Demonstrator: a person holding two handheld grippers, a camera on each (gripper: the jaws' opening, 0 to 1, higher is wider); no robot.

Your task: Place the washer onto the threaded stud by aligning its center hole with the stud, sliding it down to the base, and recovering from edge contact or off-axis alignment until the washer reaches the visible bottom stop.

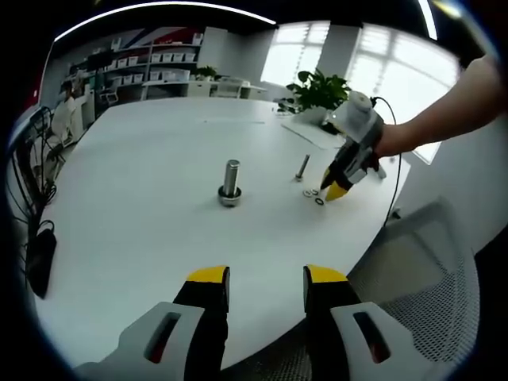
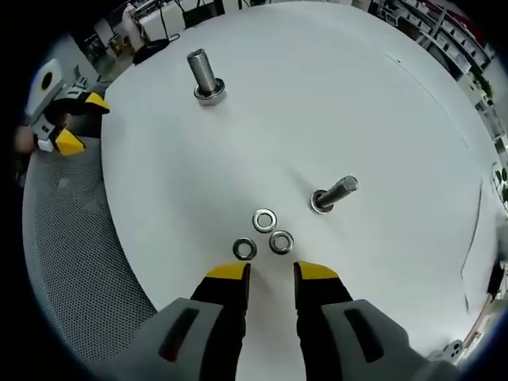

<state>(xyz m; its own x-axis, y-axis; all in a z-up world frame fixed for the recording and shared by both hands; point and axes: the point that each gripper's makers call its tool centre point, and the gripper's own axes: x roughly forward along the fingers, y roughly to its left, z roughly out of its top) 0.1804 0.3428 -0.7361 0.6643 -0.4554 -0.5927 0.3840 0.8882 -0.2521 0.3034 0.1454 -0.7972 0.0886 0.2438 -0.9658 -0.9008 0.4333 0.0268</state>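
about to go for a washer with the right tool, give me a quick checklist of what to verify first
1. Right tool open: ok, its jaws are apart with nothing between them.
2. Washers reachable: ok, three washers lie flat on the table just ahead of the right tool.
3. Washers separated for a clean pick: not ok, they sit close together in a cluster.
4. Target stud upright: ok, the small stud stands on the table beside the washers; a bigger bolt stands farther off.
5. Stud free of washers: ok, none on it yet.
6. Left tool out of the way: ok, open and held back at the table edge.
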